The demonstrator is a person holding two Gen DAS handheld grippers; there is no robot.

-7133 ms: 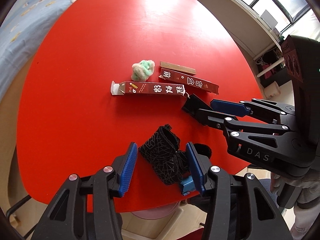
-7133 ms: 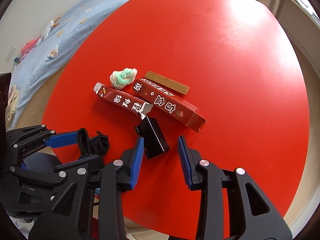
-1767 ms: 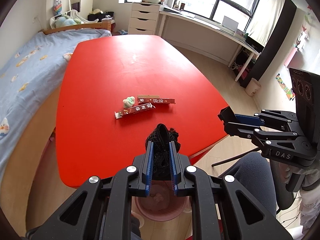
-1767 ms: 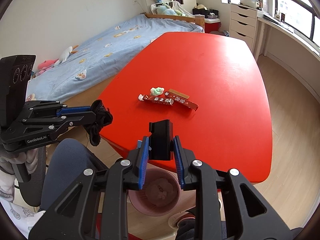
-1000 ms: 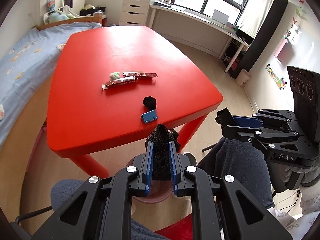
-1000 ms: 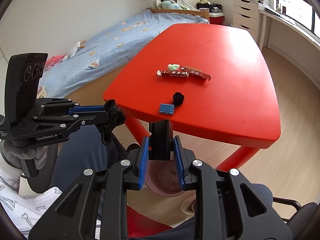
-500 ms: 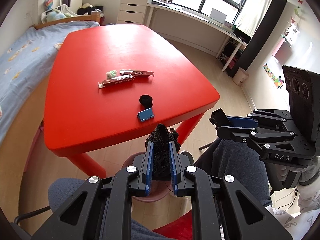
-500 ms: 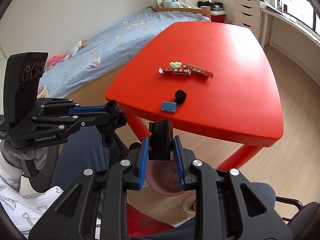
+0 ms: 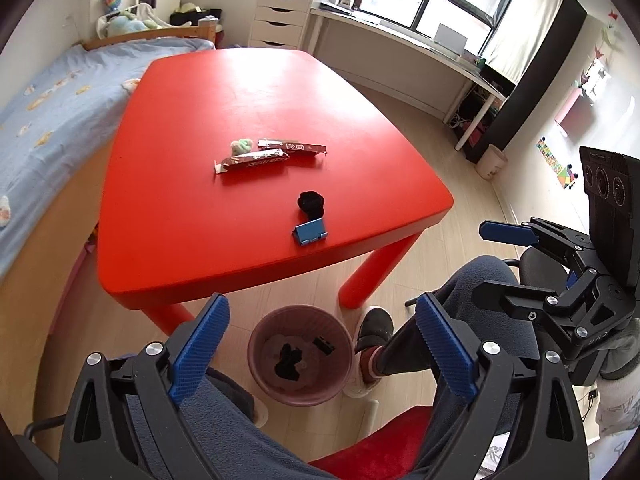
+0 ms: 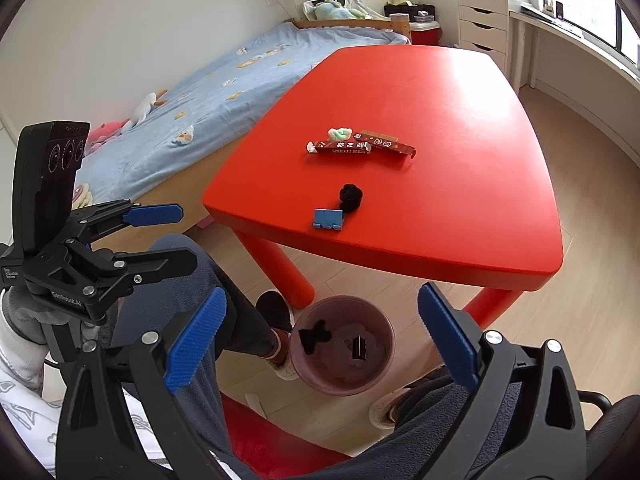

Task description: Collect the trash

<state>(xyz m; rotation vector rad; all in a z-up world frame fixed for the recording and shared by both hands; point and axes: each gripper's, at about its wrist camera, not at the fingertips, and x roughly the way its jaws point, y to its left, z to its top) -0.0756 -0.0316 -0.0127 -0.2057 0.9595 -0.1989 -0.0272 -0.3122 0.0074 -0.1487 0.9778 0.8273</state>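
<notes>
Both grippers hang over the pink bin [image 9: 301,354] that stands on the floor just beside the near edge of the red table [image 9: 224,92], between the person's knees. The left gripper [image 9: 320,352] has just been opening its jaws, and they now stand wide apart with nothing between them; the black mesh scrap [image 9: 289,362] lies at the bottom of the bin, directly under it. The right gripper [image 10: 322,350] has likewise just been opening, its jaws spread and empty, and the small black box [image 10: 359,347] rests inside the bin below. Each gripper tilts steeply downward above the bin's mouth, which looks chosen so that a released piece falls straight in rather than onto the floor.

More trash waits on the table. Near the front edge a small blue holder [image 9: 311,233] sits just beside a black wad [image 9: 311,204]. Farther back, two long red cartons [image 9: 272,154] lie touching end to side, with a green and white crumpled ball [image 9: 241,146] just beside them. By my reading the two drops are finished, and the next trip likely goes back to the table for the nearest pieces.
</notes>
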